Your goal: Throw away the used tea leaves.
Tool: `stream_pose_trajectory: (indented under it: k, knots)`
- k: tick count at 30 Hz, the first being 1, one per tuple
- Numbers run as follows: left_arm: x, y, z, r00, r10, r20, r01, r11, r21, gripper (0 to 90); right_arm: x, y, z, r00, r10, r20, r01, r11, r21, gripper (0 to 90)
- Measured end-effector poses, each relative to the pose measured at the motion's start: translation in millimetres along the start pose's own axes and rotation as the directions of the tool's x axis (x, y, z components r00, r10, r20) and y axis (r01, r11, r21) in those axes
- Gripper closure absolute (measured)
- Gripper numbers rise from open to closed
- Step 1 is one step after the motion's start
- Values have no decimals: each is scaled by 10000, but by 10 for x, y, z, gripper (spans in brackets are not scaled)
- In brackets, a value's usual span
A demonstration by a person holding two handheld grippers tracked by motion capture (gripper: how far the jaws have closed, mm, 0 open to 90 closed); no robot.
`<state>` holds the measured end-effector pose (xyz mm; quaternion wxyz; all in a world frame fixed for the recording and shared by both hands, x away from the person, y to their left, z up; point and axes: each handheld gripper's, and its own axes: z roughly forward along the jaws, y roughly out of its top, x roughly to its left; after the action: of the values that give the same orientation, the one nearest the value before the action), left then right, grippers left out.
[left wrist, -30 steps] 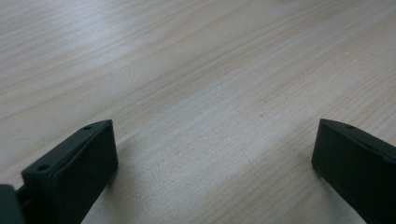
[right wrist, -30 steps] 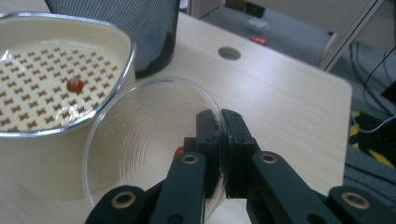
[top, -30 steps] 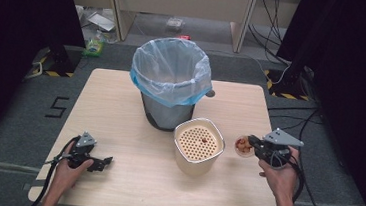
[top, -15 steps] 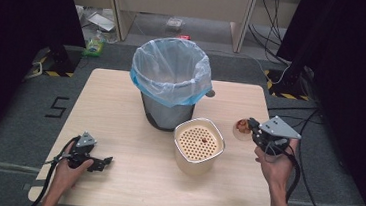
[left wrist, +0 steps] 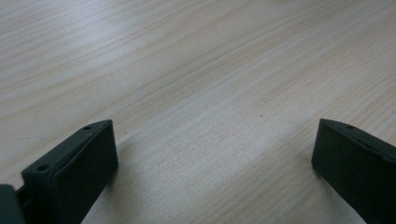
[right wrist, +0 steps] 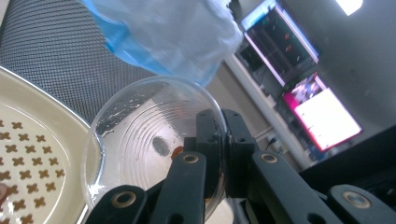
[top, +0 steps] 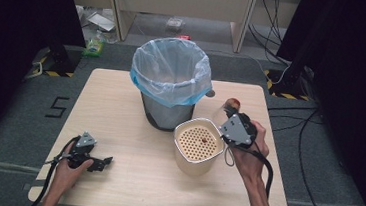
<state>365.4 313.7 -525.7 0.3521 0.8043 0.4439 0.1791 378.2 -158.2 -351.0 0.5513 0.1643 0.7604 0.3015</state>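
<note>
One glass bowl (right wrist: 149,140), tipped over the cream strainer tub (top: 198,145), is pinched by its rim in your right gripper (right wrist: 219,135); slippage risks dropping it. Left gripper (left wrist: 210,158) rests wide open, empty, on the table (top: 121,97).

Recording lab, black curtains (top: 21,33) around a lone table (top: 121,102), floor cables (top: 290,112), lit monitors (right wrist: 322,116)

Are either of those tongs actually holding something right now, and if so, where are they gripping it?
The right tongs pinch a clear glass bowl by its rim, tilted beside the bin. The left tongs are open on the table, holding nothing.
</note>
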Motion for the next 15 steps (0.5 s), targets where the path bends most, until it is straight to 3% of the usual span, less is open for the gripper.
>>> stream_pose_trajectory:
  k: [3, 8, 10, 11, 12, 13, 15]
  knots:
    - [0, 0, 0, 10000, 0, 0, 0, 10000, -5, 0, 133, 31, 39, 9970, -754, 159, 759, 9966, -320, 873]
    - [0, 0, 0, 10000, 2, -2, -2, 10000, -5, 0, 263, 47, 16, 9877, -1461, 549, 1501, 9856, -778, 876]
    - [0, 0, 0, 10000, 1, 1, -1, 10000, -3, 0, 345, 64, -24, 9672, -2241, 1193, 2357, 9673, -937, 877]
    - [0, 0, 0, 10000, -1, -1, 1, 10000, -6, 0, 386, 70, -26, 9518, -2695, 1465, 2837, 9550, -867, 877]
    - [0, 0, 0, 10000, -1, 0, 1, 10000, -7, 0, 386, 70, -26, 9518, -2695, 1465, 2837, 9550, -867, 877]
    - [0, 0, 1, 10000, -3, -1, 3, 10000, -8, 0, 445, 71, -22, 9325, -3158, 1754, 3343, 9384, -877, 877]
    - [0, 0, 0, 10000, 1, -3, -1, 10000, -3, 0, 537, 77, -9, 9073, -3720, 1962, 3933, 9157, -825, 878]
